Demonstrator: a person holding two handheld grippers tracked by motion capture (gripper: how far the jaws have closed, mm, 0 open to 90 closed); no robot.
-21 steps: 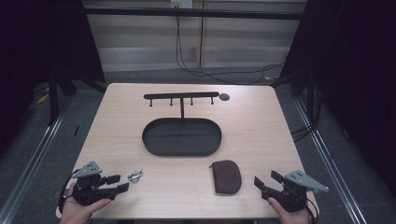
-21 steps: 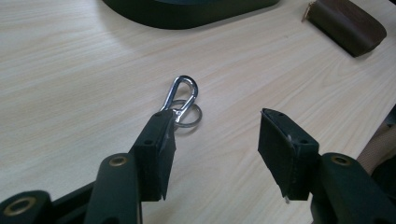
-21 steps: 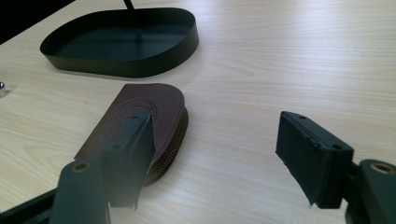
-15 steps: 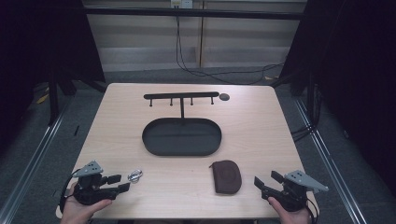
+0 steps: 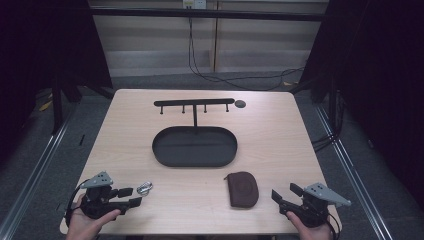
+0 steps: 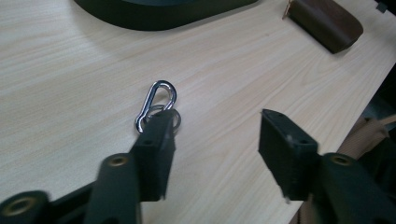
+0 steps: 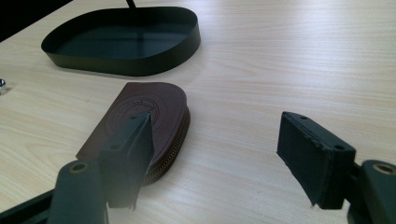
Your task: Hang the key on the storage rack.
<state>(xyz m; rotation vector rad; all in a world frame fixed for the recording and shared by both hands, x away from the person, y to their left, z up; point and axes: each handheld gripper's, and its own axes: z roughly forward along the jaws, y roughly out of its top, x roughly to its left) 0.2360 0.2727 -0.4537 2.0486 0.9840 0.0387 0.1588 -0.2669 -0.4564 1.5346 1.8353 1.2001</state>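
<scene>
Silver carabiner (image 6: 157, 103) with a key ring, lying flat on the pale wooden table near its front-left corner. Brown leather zip pouch (image 5: 242, 188) — rounded at one end, embossed on top — flat, front right. Black oval tray (image 5: 194, 146) mid-table, a hook rack (image 5: 194, 103) rising behind it.

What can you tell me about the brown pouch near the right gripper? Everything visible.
The brown leather-looking pouch is flat with one rounded end and one straight end. A round embossed mark sits on its top face and a zipper runs along its edge. It looks closed and lies flat on the light wooden table, apart from the black oval tray. The open right gripper is beside it, not gripping it.
</scene>
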